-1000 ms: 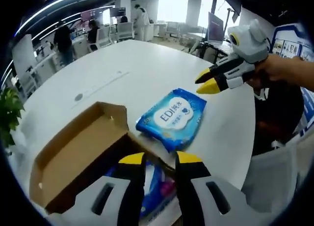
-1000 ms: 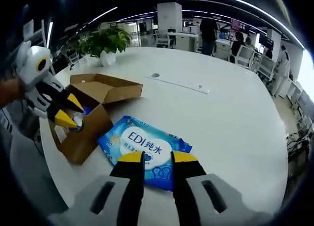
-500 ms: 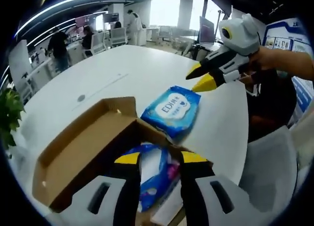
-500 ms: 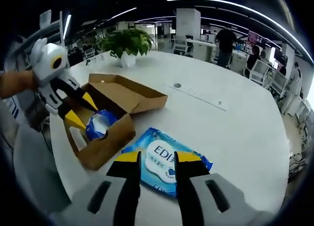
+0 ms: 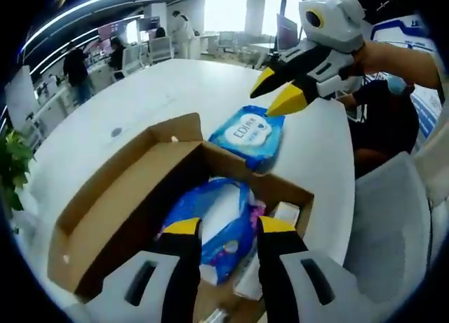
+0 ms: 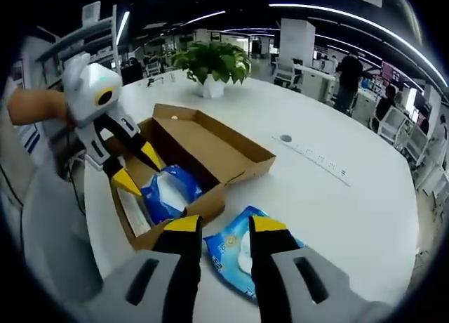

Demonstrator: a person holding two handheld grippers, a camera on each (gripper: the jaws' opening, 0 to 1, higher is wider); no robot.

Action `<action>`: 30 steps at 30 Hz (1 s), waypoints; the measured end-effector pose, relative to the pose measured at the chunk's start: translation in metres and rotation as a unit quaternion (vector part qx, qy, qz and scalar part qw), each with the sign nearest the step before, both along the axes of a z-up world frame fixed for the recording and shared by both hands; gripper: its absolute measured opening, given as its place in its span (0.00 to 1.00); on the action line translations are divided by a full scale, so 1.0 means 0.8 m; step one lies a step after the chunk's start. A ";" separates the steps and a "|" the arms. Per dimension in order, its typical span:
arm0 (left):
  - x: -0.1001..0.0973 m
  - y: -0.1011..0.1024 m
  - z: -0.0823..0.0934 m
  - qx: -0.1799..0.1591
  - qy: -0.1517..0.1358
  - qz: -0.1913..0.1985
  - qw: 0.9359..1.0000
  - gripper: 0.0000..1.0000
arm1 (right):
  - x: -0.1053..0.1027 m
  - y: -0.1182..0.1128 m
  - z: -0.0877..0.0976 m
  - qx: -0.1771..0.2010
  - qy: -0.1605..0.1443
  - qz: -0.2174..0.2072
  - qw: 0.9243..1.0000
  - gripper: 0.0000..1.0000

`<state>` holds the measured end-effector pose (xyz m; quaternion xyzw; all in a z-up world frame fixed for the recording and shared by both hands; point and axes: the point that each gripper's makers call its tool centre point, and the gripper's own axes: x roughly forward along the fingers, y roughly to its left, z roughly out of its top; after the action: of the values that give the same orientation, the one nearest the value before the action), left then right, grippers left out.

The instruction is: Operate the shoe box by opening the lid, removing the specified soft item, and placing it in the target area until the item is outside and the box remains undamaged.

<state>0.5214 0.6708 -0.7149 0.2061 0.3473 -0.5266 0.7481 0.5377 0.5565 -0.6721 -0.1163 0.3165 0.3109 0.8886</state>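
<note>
A blue wipes pack (image 5: 248,135) is seen lying on the white surface (image 6: 351,196) beside the open shoe box (image 6: 200,165), both the left tool (image 5: 223,227) and right tool (image 6: 222,223) held parted and empty

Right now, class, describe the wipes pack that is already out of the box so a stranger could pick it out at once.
Start at the big white round table and find the open cardboard shoe box on it. The blue wet-wipes pack lies flat on the tabletop just outside the box. Unlike the blue pack still inside the box, it shows a white oval label reading EDI.
</note>
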 end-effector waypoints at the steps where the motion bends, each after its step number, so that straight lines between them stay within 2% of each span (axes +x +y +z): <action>1: 0.000 0.002 -0.003 0.003 0.000 -0.004 1.000 0.30 | 0.001 0.006 0.000 -0.001 0.000 0.006 1.000 0.24; 8: -0.001 0.010 -0.012 0.009 -0.001 -0.022 1.000 0.30 | 0.008 0.037 -0.003 -0.006 0.001 0.036 0.999 0.24; 16: 0.004 0.007 -0.016 0.009 -0.004 -0.046 0.999 0.27 | 0.011 0.071 -0.019 -0.027 0.009 0.079 0.997 0.24; 26: 0.005 0.001 -0.029 0.020 0.011 -0.082 0.996 0.23 | 0.016 0.096 -0.045 -0.059 0.021 0.116 0.991 0.22; 29: 0.004 -0.002 -0.033 0.017 0.037 -0.083 0.996 0.24 | 0.018 0.101 -0.051 -0.068 0.022 0.122 0.990 0.22; 30: 0.005 -0.002 -0.033 0.019 0.037 -0.083 0.996 0.24 | 0.019 0.102 -0.053 -0.070 0.023 0.123 0.990 0.22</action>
<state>0.5254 0.6691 -0.7415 0.2288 0.3663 -0.5875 0.6843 0.5531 0.6380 -0.7147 -0.2091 0.3411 0.3974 0.8259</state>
